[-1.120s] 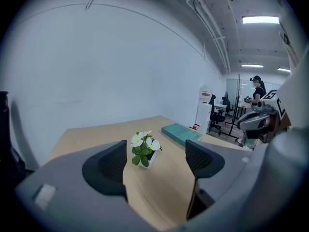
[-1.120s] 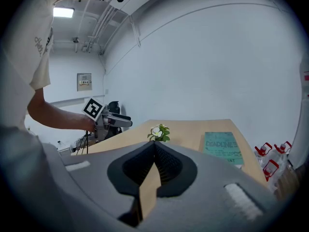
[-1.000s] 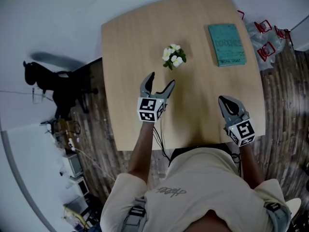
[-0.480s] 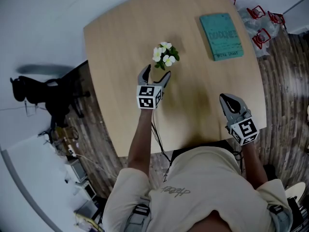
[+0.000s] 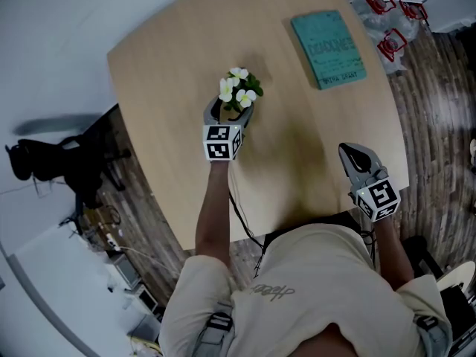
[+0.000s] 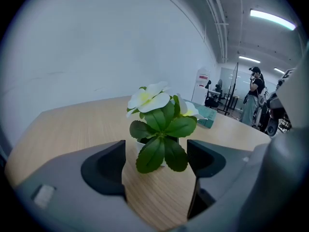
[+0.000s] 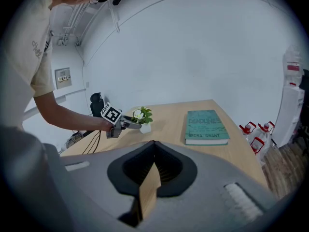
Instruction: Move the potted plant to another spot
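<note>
The potted plant (image 5: 238,92), small with white flowers and green leaves, stands on the wooden table (image 5: 297,147) left of its middle. My left gripper (image 5: 230,110) is open, with one jaw on each side of the plant. In the left gripper view the plant (image 6: 159,129) fills the gap between the two dark jaws, its white pot mostly hidden by leaves; I see no contact. My right gripper (image 5: 351,152) rests shut near the table's front right edge, holding nothing. In the right gripper view its jaws (image 7: 153,151) are closed together, with the plant (image 7: 143,116) far ahead on the left.
A teal book (image 5: 329,48) lies flat at the table's far right. Red-capped items in plastic (image 5: 390,43) sit on the floor beyond that corner. A dark office chair (image 5: 52,158) stands left of the table. A cable hangs from the front edge.
My left gripper has moved forward across the table until its open jaws flank the plant. The right gripper has stayed put.
</note>
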The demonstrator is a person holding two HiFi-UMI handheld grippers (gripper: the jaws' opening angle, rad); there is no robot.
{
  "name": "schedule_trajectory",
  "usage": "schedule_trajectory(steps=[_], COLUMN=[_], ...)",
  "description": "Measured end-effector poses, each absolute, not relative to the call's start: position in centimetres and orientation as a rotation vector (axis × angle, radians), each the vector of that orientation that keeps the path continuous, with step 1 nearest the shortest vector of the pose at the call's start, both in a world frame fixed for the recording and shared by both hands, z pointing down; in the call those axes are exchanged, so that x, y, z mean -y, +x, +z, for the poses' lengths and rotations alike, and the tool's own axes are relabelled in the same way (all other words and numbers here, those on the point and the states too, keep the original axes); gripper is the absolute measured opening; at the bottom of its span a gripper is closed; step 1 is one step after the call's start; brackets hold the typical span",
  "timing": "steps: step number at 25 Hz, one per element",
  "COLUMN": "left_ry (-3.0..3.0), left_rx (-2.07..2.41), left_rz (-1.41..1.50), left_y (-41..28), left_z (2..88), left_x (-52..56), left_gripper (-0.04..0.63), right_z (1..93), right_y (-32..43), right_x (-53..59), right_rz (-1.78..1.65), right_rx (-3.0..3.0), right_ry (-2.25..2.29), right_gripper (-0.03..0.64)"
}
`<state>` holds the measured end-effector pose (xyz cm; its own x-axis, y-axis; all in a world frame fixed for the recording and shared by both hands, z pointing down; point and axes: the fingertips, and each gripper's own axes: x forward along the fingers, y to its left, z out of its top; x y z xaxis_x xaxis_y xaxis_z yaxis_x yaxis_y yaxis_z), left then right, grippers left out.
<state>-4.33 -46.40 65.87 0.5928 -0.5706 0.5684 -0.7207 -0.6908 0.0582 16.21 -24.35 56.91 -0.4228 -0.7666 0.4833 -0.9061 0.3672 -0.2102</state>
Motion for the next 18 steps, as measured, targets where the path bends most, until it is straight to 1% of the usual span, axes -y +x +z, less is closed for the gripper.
schedule_trajectory(steps=[10, 18], left_ry=[2.618, 2.623], left_rx=[0.984, 0.971], left_rz=[0.852, 0.884], left_y=[-1.9, -1.5], left_z=[67.0, 68.0], left_x=[47.5, 48.0], left_gripper=[0.417, 0.408], right_z=[58.1, 58.7], right_y=[16.9, 17.8], right_x=[23.6, 22.8], right_rz=[0.703, 0.736], right_rx=[2.279, 2.251], right_ry=[1.494, 1.521], right_gripper=[0.003, 0.003])
